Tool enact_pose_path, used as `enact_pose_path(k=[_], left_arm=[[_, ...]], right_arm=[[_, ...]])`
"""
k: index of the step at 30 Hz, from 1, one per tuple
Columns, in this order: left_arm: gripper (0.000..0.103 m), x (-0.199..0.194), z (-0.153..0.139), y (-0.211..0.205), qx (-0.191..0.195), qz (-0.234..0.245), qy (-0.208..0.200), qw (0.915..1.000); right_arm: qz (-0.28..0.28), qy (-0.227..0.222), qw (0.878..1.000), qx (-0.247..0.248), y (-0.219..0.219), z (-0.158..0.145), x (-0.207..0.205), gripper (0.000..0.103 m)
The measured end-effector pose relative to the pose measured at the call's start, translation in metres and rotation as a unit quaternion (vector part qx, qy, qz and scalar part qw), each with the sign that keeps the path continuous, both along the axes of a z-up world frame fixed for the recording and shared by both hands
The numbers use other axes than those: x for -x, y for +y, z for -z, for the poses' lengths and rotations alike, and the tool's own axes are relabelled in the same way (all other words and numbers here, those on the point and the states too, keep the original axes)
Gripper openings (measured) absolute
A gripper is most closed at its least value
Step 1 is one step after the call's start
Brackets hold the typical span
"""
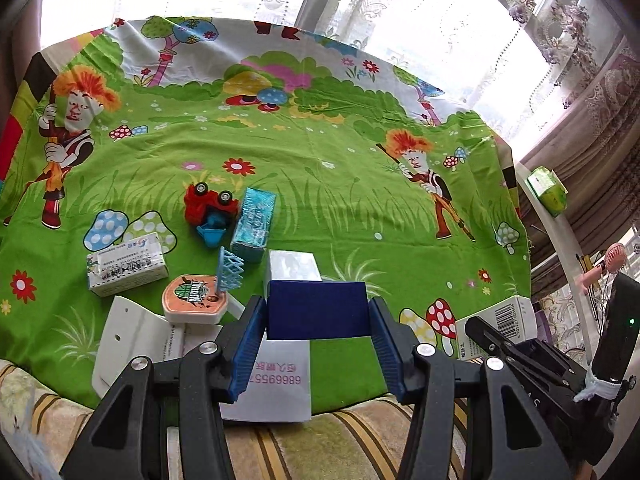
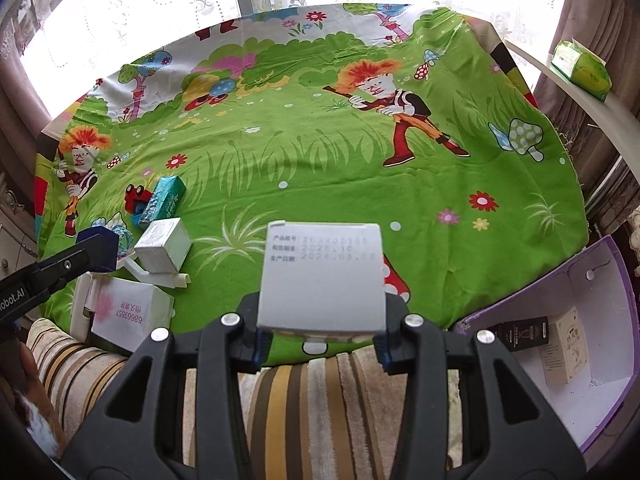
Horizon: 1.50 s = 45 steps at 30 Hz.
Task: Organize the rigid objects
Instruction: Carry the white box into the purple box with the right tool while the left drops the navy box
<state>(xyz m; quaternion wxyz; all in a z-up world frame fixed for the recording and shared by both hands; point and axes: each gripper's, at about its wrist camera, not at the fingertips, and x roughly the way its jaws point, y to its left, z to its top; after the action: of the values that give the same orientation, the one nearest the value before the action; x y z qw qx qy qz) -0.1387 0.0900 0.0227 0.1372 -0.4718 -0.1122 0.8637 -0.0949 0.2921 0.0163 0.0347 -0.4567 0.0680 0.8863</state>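
Holding a box in each hand at once is where the trouble could start. The left gripper (image 1: 318, 336) has its jaws closed on a dark blue box (image 1: 317, 309), lifted above a white box with pink print (image 1: 276, 384) near the front edge of the green cartoon cloth (image 1: 340, 184). The right gripper (image 2: 320, 340) has its jaws clamped on the lower part of a white carton (image 2: 322, 276), so most of the carton stands above the pads (image 2: 259, 346); a grip that low could let it tip forward or twist if swung fast. To the right sits an open purple-edged storage box (image 2: 600, 360), already containing a black box (image 2: 520, 334) and a cream carton (image 2: 562, 352), and it seems the likely destination. Its free floor is limited, so the white carton could land on those two or catch the near wall on the way in. I cannot tell how firmly the pads bite, since the carton hides the contact. On the left, other items crowd together: a red toy truck (image 1: 208, 204), a teal packet (image 1: 254, 224), a small basketball hoop toy (image 1: 200, 294) and a printed medicine box (image 1: 126, 270). A careless sweep of the left arm could knock these over, and the two grippers could collide if both head for the storage box together.
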Motion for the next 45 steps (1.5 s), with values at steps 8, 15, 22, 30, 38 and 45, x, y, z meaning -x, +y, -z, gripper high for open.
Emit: enact_pose_path(k=[8,15,22,30,38,45], left_arm=[[0.053,-0.016,-0.003,0.048,0.003,0.049,-0.001,0.9988],[0.053,-0.03,-0.006,0.089,0.002,0.095,-0.001,0.9955],[0.053,-0.046,-0.008,0.132,-0.002,0.144,-0.005,0.9896],[0.053,-0.064,-0.011,0.181,0.013,0.201,0.002,0.9796],[0.053,-0.071,-0.016,0.222,0.023,0.245,0.014,0.9692],[0.053,-0.072,-0.014,0.248,0.027,0.27,0.011,0.9624]], right_arm=[[0.028,0.006,1.0,0.007,0.043,-0.006,-0.032,0.045],[0.059,0.002,0.998,0.017,0.093,-0.005,-0.065,0.045],[0.099,-0.005,0.995,0.021,0.148,-0.001,-0.097,0.045],[0.133,-0.02,0.99,0.029,0.19,0.013,-0.117,0.045],[0.155,-0.025,0.987,0.041,0.213,0.018,-0.124,0.06],[0.172,-0.013,0.984,0.042,0.227,0.012,-0.132,0.065]])
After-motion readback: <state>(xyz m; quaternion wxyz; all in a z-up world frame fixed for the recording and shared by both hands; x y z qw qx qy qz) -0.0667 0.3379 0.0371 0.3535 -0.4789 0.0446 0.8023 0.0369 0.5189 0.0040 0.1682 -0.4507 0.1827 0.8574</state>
